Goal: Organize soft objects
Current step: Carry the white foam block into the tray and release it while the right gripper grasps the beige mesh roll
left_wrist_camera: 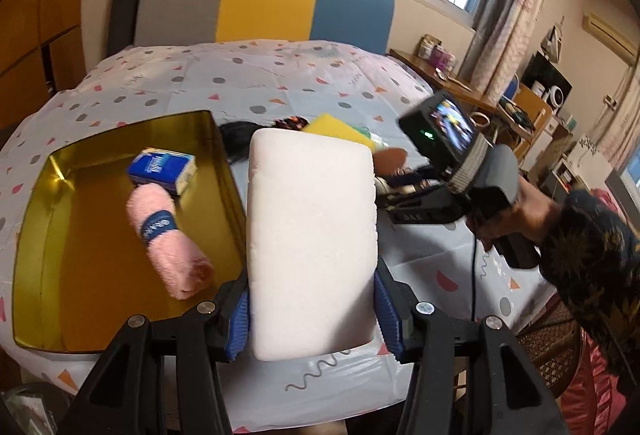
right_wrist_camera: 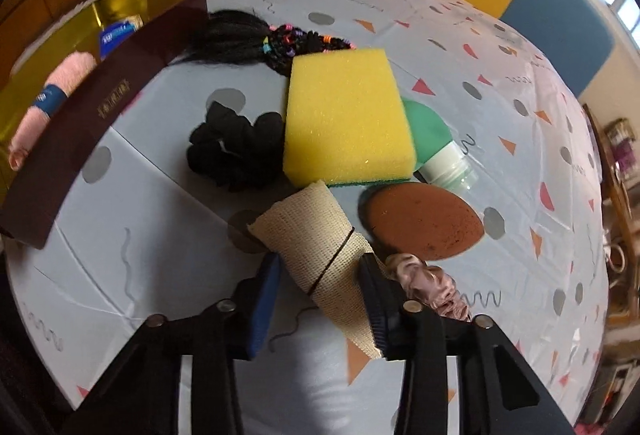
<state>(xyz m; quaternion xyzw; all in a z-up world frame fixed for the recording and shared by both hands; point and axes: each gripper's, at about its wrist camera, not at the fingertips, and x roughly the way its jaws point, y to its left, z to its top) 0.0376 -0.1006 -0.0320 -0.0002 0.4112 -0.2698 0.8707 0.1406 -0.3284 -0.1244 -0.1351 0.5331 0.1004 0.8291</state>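
My left gripper (left_wrist_camera: 312, 311) is shut on a big white foam block (left_wrist_camera: 312, 235), held above the table just right of the gold-lined box (left_wrist_camera: 36, 235). In the box lie a pink rolled towel (left_wrist_camera: 168, 243) and a blue tissue pack (left_wrist_camera: 164, 169). My right gripper (right_wrist_camera: 320, 299) is shut on a beige bandage roll (right_wrist_camera: 320, 251), low over the table. Ahead of it lie a yellow sponge (right_wrist_camera: 344, 119), a black scrunchie (right_wrist_camera: 236, 151), a brown makeup sponge (right_wrist_camera: 424, 223), a green squeeze bottle (right_wrist_camera: 436, 139), a black hairpiece (right_wrist_camera: 256, 39) and a pink scrunchie (right_wrist_camera: 432, 287). The right gripper's body (left_wrist_camera: 452, 171) shows in the left wrist view.
The box's dark outer wall (right_wrist_camera: 88, 123) stands left of the pile. The table carries a patterned light cloth (right_wrist_camera: 140, 255). A grey, yellow and blue chair back (left_wrist_camera: 264, 3) stands at the far edge. Shelves and clutter (left_wrist_camera: 540, 107) fill the room to the right.
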